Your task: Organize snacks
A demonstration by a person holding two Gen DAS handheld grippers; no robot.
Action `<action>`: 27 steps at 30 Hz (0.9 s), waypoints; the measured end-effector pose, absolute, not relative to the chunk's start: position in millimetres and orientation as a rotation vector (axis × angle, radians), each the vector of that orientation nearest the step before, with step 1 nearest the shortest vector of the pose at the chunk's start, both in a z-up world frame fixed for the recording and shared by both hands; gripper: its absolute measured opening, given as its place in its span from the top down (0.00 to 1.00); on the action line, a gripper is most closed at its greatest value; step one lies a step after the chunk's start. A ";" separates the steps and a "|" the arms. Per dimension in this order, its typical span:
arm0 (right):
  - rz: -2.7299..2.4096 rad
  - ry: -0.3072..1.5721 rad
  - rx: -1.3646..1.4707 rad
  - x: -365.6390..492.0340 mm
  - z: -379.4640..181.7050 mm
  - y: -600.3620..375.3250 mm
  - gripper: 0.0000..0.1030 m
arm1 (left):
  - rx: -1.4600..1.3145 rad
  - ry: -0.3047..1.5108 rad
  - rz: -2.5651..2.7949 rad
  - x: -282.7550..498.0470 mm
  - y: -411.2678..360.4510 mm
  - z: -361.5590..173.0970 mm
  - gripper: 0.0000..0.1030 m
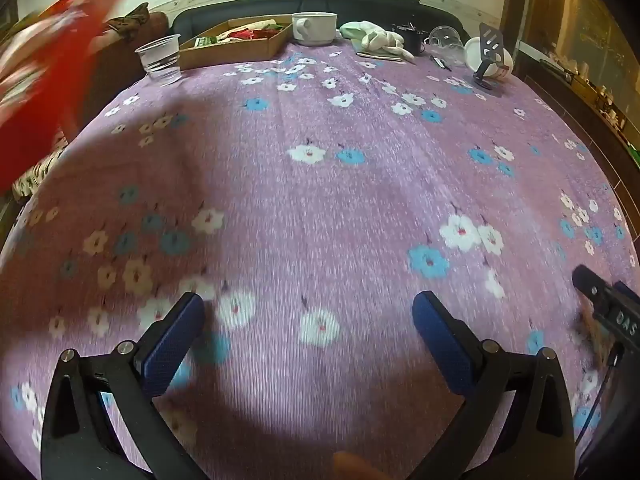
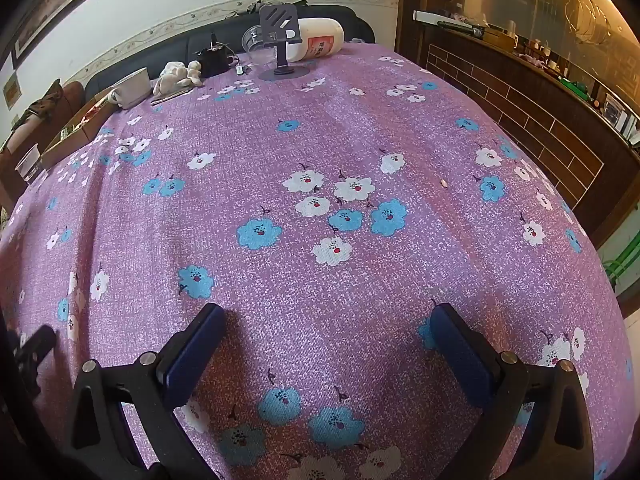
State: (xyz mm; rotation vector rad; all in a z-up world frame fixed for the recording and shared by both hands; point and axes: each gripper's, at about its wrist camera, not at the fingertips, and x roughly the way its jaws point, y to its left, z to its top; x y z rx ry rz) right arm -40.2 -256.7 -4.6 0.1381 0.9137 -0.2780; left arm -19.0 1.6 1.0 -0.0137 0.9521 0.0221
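Note:
A shallow cardboard box [image 1: 236, 46] with red and green snack packets [image 1: 256, 34] in it sits at the table's far edge; in the right wrist view the box [image 2: 78, 126] is at the far left. My left gripper [image 1: 308, 316] is open over bare tablecloth, with nothing between its blue pads [image 1: 176, 340]. My right gripper [image 2: 328, 320] is also open and empty above the cloth. A blurred red and white shape [image 1: 52, 64] fills the upper left of the left wrist view; I cannot tell what it is. Part of the right gripper's body [image 1: 608, 312] shows at the right edge.
A purple flowered tablecloth [image 2: 320, 140] covers the table. Along the far edge stand a clear plastic cup [image 1: 160, 58], a white mug [image 1: 314, 28], a crumpled white cloth [image 1: 376, 38], a dark phone stand [image 2: 280, 40] and a white bottle [image 2: 320, 38] on its side. A brick-patterned counter [image 2: 520, 92] is to the right.

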 end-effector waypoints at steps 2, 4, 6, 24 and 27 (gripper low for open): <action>-0.280 0.915 0.134 -40.3 -4.8 -256.6 0.00 | -0.014 0.959 0.022 -20.5 2.6 1.5 0.00; -0.280 0.915 0.134 -40.4 -5.0 -256.4 0.00 | -0.011 0.962 0.019 -17.9 0.2 1.7 0.00; -0.280 0.914 0.134 -40.6 -5.2 -256.2 0.00 | -0.010 0.961 0.019 -17.7 1.6 2.2 0.00; -0.281 0.916 0.134 -41.5 -4.9 -257.1 0.00 | -0.006 0.954 0.027 -17.3 0.4 2.5 0.00; -0.280 0.916 0.133 -41.7 -4.5 -256.0 0.00 | -0.007 0.955 0.026 -16.1 1.6 2.7 0.00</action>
